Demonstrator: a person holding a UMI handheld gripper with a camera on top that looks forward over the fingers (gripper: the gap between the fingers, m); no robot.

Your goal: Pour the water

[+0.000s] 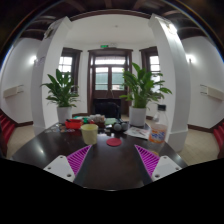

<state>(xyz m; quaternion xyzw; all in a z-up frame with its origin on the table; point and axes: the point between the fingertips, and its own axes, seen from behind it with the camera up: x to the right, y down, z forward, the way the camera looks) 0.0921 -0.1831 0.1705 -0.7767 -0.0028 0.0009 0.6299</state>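
While hovering above the dark round table [105,160], tongs [112,160] spread apart and grasping nothing; pale yellow-green plastic cup [90,133] well beyond the fingers, beside a small red round coaster [114,142] and a clear container [157,131]. Risk: approaching crooked, knocking the cup over, spilling water

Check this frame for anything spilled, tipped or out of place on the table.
Nothing stands out. The yellow-green cup stands upright on the dark table, beyond the open gripper, which holds nothing. No spill is visible.
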